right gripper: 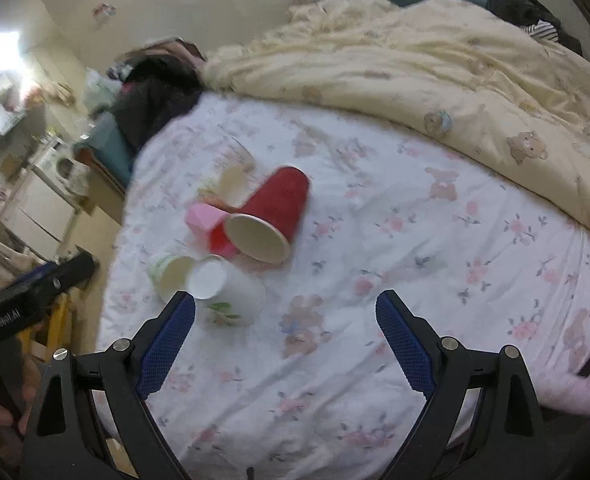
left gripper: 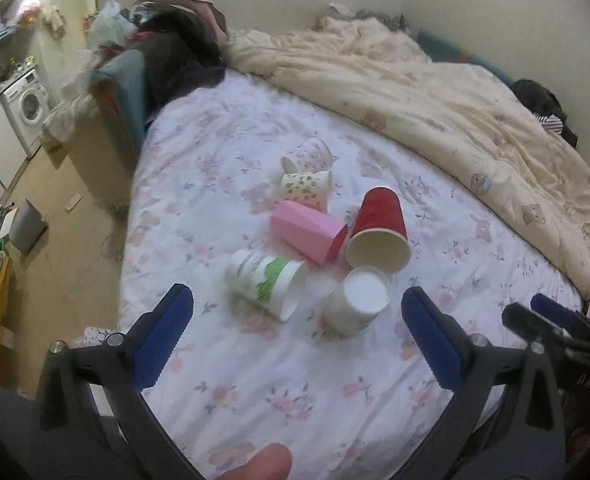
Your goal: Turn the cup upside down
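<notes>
- Left tool (left gripper: pixel 297 336), right tool (right gripper: pixel 285 340): both spread apart, empty, hovering above the bed (left gripper: pixel 295 400).
- Cups clustered mid-bed, most on their sides; white cup (left gripper: pixel 359 300) nearest, likely first pick.

- Bed sheet (left gripper: pixel 295 380): showing white with pink flowers, grey-green sprigs and faded brown teddy bears.
- Quilt (left gripper: pixel 435 92): showing pale cream-yellow, dotted with small brown bears.
- Red cup (left gripper: pixel 381 216): showing glossy red outside, off-white inside.
- Pink cup (left gripper: pixel 307 230): showing pale pink outside, deeper red-pink at the mouth.
- Green-printed cup (left gripper: pixel 265 282): showing white with a bright green band.
- White cup (left gripper: pixel 355 304): showing white, with faint green print low on the wall.
- Two small cups (left gripper: pixel 307 170): wearing tiny pink and dark green sprig patterns on white.
- Hand-held gripper fingers (left gripper: pixel 163 340): showing blue ribbed pads on black frames.
</notes>
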Tool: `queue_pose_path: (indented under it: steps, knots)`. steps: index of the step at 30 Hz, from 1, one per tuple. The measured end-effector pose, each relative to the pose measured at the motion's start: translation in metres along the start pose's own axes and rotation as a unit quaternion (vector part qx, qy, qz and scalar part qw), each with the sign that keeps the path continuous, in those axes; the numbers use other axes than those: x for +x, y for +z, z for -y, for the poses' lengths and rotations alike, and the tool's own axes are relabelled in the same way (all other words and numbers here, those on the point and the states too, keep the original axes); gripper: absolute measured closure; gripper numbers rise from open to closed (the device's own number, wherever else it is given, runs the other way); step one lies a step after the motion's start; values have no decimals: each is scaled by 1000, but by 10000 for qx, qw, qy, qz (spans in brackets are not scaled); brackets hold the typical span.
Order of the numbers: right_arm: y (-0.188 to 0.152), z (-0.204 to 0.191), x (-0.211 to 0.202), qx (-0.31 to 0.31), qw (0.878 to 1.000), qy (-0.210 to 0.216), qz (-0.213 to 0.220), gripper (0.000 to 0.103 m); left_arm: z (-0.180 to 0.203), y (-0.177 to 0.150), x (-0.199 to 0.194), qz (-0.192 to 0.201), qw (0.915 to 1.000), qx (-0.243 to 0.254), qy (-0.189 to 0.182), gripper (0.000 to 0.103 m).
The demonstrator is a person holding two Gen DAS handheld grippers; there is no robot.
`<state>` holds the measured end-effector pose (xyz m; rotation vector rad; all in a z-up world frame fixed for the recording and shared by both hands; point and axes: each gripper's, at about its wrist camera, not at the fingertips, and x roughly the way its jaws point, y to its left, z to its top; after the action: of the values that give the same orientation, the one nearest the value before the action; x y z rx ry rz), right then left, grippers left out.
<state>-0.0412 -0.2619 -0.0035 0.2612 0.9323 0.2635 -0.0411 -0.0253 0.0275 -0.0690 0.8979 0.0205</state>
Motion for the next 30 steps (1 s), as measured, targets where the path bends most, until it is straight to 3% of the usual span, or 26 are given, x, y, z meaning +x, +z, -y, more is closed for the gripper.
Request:
queue_pose_path:
  steps: [6,10,12,30]
  knots:
    - [-23,-33,-5,-572,9982,-108,149,9,-20,-34,-17,117,9998,-177,62,0]
    - [-39,-45,-2,-707,9974,-91,83,9,-24,-53,-25,473,9986,-190,123,0]
    - [-45,-47,0,-712,9974,-106,71,9,-23,-59,-21,419,9990,-87,131,0]
    - [-44,-46,9,-606,9981,-148,7,9,-25,-65,-14,283,9994,-215,-23,0]
